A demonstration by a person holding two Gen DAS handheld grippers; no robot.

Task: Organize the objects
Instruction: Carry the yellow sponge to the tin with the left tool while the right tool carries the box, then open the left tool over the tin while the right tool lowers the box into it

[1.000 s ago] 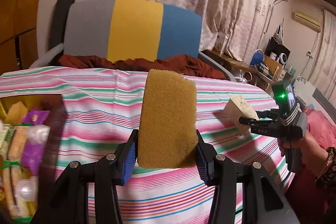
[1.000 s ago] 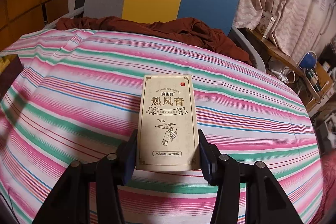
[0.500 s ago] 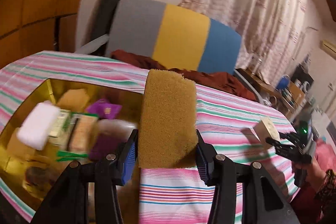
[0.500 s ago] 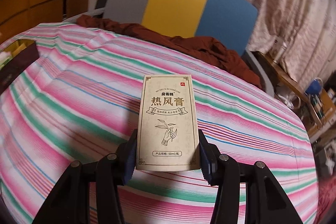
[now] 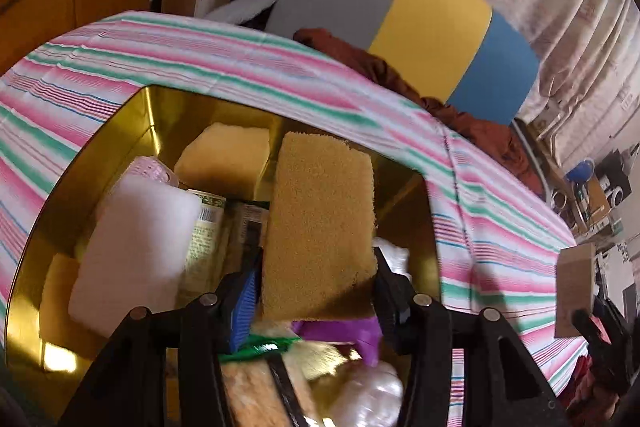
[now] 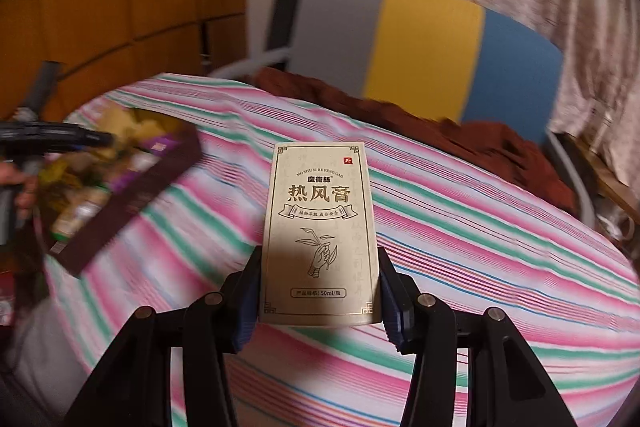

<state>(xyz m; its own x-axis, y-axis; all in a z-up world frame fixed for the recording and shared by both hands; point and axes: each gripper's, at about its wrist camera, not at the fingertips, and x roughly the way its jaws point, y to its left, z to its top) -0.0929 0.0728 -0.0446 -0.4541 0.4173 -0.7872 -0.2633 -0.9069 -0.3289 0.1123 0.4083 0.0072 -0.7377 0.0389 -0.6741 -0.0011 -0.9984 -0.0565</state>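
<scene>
A brown-yellow sponge [image 5: 320, 227] stands between the fingers of my left gripper [image 5: 316, 299], right over the gold-lined box [image 5: 120, 131]. The jaws are opening; a thin gap shows beside the left pad, and the sponge leans a little. My right gripper [image 6: 318, 299] is shut on a beige carton with Chinese print [image 6: 320, 227], held upright above the striped tablecloth [image 6: 480, 247]. In the right wrist view the box [image 6: 132, 211] lies at the left, with the left gripper [image 6: 80, 139] above it. The left wrist view shows the carton [image 5: 574, 287] at the far right.
The box holds a white sponge [image 5: 132, 251], a pale yellow sponge [image 5: 224, 159], a purple packet [image 5: 340, 331] and several other items. A grey, yellow and blue chair back [image 6: 420, 55] with a brown cloth [image 6: 460, 139] stands behind the table. Curtains hang at the right.
My left gripper swung left with the sponge from above the tablecloth to over the box, and its jaws have loosened. The right gripper rose and turned left, still holding the carton.
</scene>
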